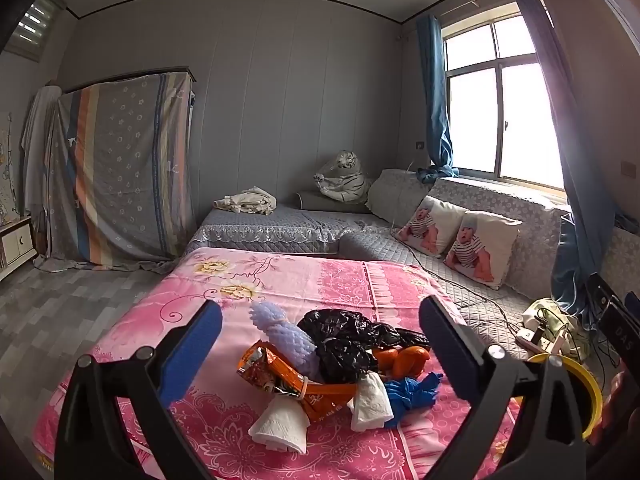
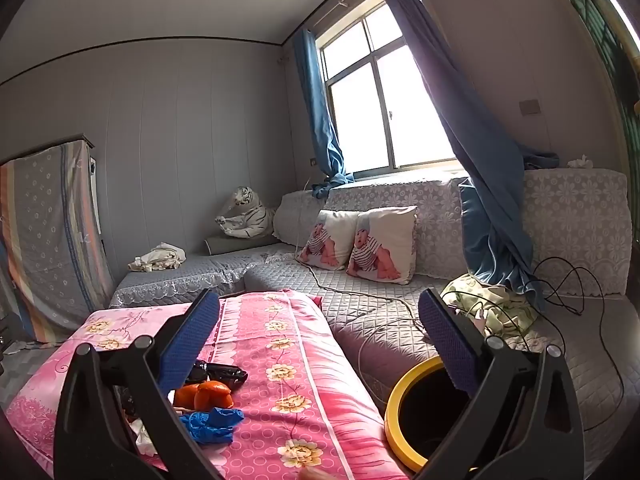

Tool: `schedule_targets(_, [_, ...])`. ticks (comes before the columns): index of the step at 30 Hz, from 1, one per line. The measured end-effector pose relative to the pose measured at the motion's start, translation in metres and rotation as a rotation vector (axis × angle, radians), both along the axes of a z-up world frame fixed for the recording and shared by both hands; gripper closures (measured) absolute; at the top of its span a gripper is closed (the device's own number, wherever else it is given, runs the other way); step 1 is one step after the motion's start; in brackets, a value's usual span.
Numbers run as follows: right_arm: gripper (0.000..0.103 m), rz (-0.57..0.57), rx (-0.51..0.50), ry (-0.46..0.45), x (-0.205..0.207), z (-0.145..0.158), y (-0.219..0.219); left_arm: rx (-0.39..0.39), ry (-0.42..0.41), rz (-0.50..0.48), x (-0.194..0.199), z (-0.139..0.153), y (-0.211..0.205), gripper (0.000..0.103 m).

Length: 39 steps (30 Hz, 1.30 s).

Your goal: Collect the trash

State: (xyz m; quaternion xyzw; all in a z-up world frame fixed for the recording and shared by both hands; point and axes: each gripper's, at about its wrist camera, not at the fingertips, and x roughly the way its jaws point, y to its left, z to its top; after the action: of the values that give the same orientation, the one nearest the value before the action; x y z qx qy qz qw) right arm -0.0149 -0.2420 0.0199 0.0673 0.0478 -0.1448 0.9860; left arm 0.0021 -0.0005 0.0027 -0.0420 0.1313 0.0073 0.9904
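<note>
A pile of trash lies on the pink flowered cloth (image 1: 280, 276): a black plastic bag (image 1: 344, 340), an orange snack wrapper (image 1: 280, 372), a lilac foam net (image 1: 280, 332), orange peel (image 1: 408, 360), a blue glove (image 1: 412, 392) and white tissues (image 1: 280, 426). My left gripper (image 1: 320, 344) is open, hovering just before the pile. My right gripper (image 2: 320, 344) is open and empty, to the right of the peel (image 2: 208, 396) and blue glove (image 2: 212, 424). A yellow-rimmed bin (image 2: 400, 408) stands right of the table; it also shows in the left wrist view (image 1: 588, 384).
A grey quilted sofa (image 2: 400, 320) runs behind and to the right, with two baby-print pillows (image 2: 384, 244), cables (image 2: 360, 292), a green cloth (image 2: 492, 304) and a toy tiger (image 2: 248, 216). Blue curtains (image 2: 480, 152) hang at the window. A cloth-draped cabinet (image 1: 120, 168) stands left.
</note>
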Motion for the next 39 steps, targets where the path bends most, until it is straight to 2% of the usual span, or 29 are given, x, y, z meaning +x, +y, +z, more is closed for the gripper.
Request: schedule_targets(39, [0.008,0.000,0.005,0.003,0.000,-0.002,-0.001,-0.010,0.013,-0.001,-0.001,-0.010,0.000,0.008])
